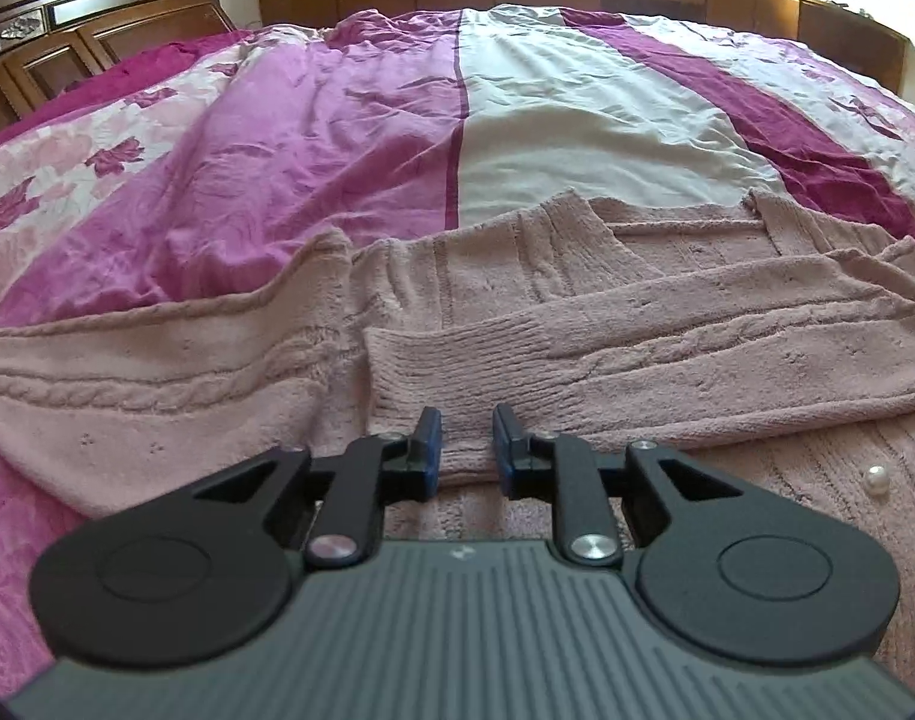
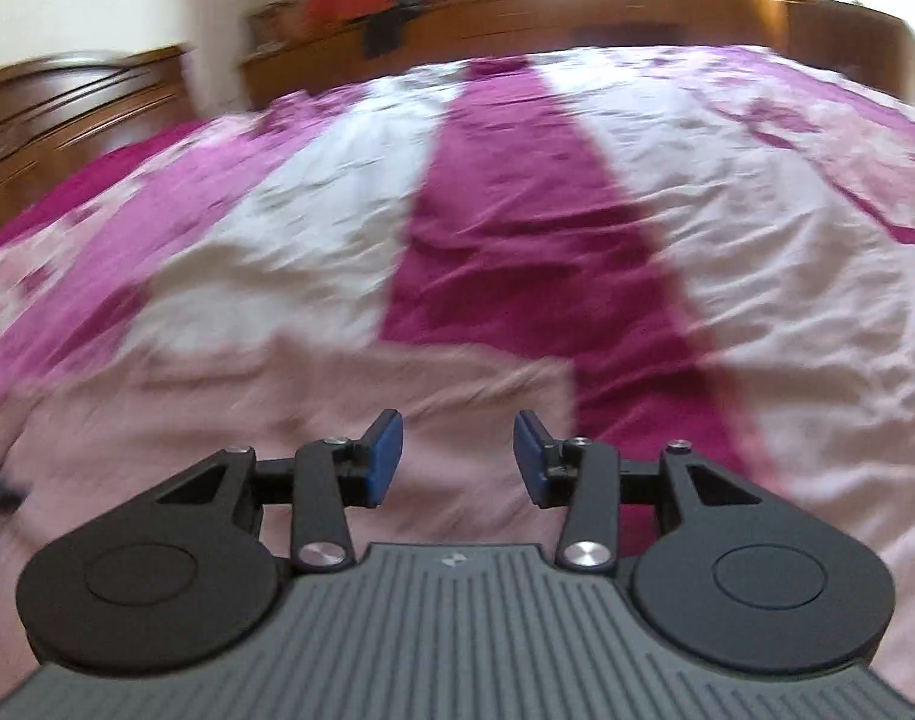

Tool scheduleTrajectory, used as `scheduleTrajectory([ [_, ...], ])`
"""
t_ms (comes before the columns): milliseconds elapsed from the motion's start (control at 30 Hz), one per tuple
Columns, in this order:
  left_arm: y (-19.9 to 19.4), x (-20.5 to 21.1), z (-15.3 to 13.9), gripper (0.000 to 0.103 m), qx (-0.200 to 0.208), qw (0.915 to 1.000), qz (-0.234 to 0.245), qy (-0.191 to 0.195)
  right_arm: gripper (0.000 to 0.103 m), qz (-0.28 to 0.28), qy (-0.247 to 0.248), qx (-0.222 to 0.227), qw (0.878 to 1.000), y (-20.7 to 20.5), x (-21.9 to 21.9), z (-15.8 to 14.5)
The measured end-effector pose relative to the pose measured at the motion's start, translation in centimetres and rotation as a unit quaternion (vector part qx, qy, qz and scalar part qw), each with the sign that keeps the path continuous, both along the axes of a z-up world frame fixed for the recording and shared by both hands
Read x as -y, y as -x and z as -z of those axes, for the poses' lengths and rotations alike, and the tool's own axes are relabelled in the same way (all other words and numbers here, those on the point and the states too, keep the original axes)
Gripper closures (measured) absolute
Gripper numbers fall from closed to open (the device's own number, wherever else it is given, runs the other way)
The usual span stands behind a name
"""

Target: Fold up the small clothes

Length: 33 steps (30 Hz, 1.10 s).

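Now your left gripper [image 1: 467, 441] sits narrowly parted, empty, over the folded sleeve [image 1: 607, 342] of the pink cardigan [image 1: 157, 384] on the bedspread [image 1: 313, 138]; your right gripper [image 2: 458, 456] hangs wide apart, holding nothing

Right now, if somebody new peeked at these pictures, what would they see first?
Probably the fuzzy pink cardigan spread across the near side of the bed, with a sleeve folded over its middle and pearl buttons at the lower right. Behind it stretches the bright bedspread in purple, white and magenta stripes. The left gripper sits open just over the knit, and the right gripper is open too, in a blurry view.
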<state>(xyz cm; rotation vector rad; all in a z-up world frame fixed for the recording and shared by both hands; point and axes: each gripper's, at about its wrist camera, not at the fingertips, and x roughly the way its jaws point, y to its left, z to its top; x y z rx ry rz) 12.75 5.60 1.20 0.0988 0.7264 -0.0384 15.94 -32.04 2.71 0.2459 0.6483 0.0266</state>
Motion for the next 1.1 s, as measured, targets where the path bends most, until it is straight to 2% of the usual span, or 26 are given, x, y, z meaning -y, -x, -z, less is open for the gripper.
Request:
scheduleTrajectory([
  [67, -0.1, -0.1, 0.0, 0.081, -0.002, 1.0000, -0.001, 0.002, 0.054, 0.004, -0.009, -0.029, 1.000, -1.8, 0.8, 1.2],
  [133, -0.2, -0.1, -0.1, 0.081, -0.003, 1.0000, -0.002, 0.004, 0.060, 0.001, -0.028, -0.036, 0.999, -2.4, 1.3, 1.9],
  [167, -0.1, -0.2, -0.1, 0.081, -0.003, 1.0000, -0.003, 0.005, 0.090, -0.010, -0.039, -0.029, 0.999, -2.2, 1.4, 1.8],
  [200, -0.1, -0.2, -0.1, 0.081, -0.003, 1.0000, -0.003, 0.005, 0.099, -0.020, -0.052, -0.017, 0.998, -1.8, 1.5, 1.6],
  [233, -0.1, -0.2, -0.1, 0.081, -0.002, 1.0000, -0.003, 0.004, 0.099, -0.012, -0.049, 0.008, 0.999, -1.1, 1.5, 1.2],
  [300, -0.1, -0.1, 0.0, 0.081, 0.001, 1.0000, -0.002, 0.001, 0.100, 0.017, 0.007, 0.054, 0.998, 0.5, 0.8, 0.3],
  [367, -0.1, 0.1, 0.2, 0.081, 0.002, 1.0000, -0.002, -0.005, 0.100, 0.030, 0.025, 0.054, 0.998, 0.5, 0.7, 0.5],
  [433, -0.2, 0.3, 0.4, 0.082, 0.003, 0.9999, -0.001, -0.011, 0.100, 0.030, 0.024, 0.025, 0.999, -0.4, 0.8, 1.6],
  [500, -0.2, 0.5, 0.5, 0.082, 0.004, 0.9999, -0.001, -0.016, 0.099, 0.018, 0.014, -0.011, 1.000, -1.5, 0.9, 2.7],
  [633, -0.2, 0.8, 0.3, 0.082, 0.002, 0.9997, 0.005, -0.026, 0.096, 0.016, 0.001, -0.017, 1.000, -1.0, 0.9, 1.8],
  [667, -0.1, 0.7, 0.1, 0.082, 0.002, 0.9996, 0.006, -0.027, 0.092, 0.015, -0.004, -0.018, 1.000, -0.8, 0.9, 1.5],
  [867, 0.6, 0.5, -0.7, 0.082, -0.004, 0.9998, 0.003, -0.021, 0.063, 0.014, -0.020, -0.037, 0.999, 5.1, -0.3, -1.1],
  [1000, 1.3, 0.4, -1.3, 0.082, -0.009, 0.9998, -0.003, -0.015, 0.056, 0.007, -0.032, -0.054, 0.998, 9.2, -1.6, -1.4],
  [1100, 2.1, 0.3, -1.9, 0.082, -0.013, 0.9998, -0.007, -0.009, 0.051, 0.007, -0.007, -0.052, 0.999, 10.6, -2.9, -0.4],
])
